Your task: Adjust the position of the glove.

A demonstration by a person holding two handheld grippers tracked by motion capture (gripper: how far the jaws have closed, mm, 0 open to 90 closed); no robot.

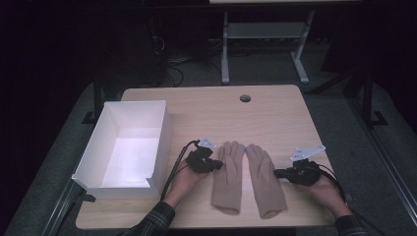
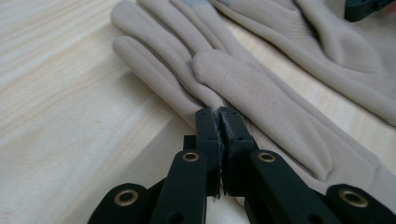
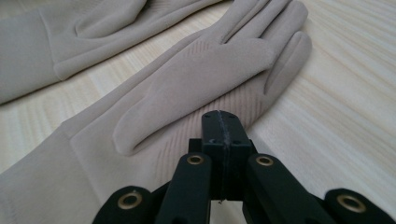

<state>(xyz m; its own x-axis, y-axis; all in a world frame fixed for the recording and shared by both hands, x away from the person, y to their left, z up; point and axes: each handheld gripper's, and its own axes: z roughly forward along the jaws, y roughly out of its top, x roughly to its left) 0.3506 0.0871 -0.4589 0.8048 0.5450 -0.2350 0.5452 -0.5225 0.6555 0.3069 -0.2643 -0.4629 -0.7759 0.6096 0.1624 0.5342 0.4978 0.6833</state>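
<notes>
Lying side by side mid-worktop (image 1: 275,105), two beige gloves run long axis near-to-far, cuffs toward the person; left glove (image 1: 229,176) sits just inward of the left gripper (image 1: 218,165), its fingers pressed shut at the glove's edge; right glove (image 1: 264,178) lies just inward of the right gripper (image 1: 278,173), fingers closed, holding nothing; one white box (image 1: 98,167) stands at the left

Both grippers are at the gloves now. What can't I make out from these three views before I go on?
- Left gripper: jaws together at the left glove edge; whether fabric is pinched is hidden by the jaw tips, left gripper view.
- Right gripper: same doubt at the right glove, right gripper view.
- White box: its near wall hides the near floor, high view.
- Glove cuffs: cut off by the frame edges, both gripper views.
</notes>
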